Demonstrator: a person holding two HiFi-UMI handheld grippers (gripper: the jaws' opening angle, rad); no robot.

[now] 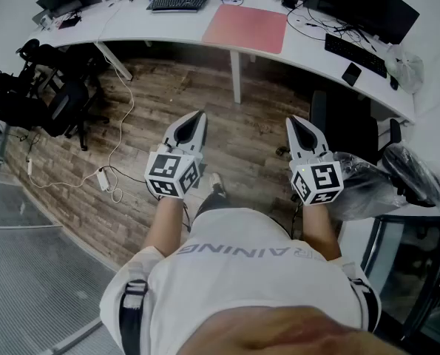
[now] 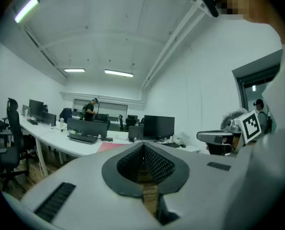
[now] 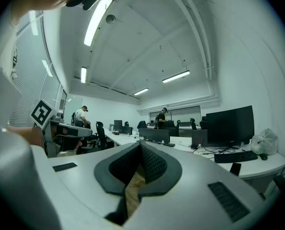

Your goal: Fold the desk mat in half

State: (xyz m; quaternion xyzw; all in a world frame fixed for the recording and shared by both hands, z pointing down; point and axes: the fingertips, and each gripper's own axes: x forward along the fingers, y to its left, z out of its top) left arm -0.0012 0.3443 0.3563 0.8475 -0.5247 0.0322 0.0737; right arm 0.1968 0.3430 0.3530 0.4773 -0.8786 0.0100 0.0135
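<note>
A pink desk mat lies flat on the long white desk at the top of the head view; in the left gripper view only a pink strip of the desk mat shows above the jaws. My left gripper and right gripper are held side by side over the wooden floor, well short of the desk, both pointing towards it. Each is shut with nothing between its jaws. In its own view the left gripper has its tips meeting, and so does the right gripper.
On the desk stand monitors, a keyboard left of the mat, another keyboard, a phone and cables. Black office chairs stand at the left, one chair near my right gripper. People stand far back in the room.
</note>
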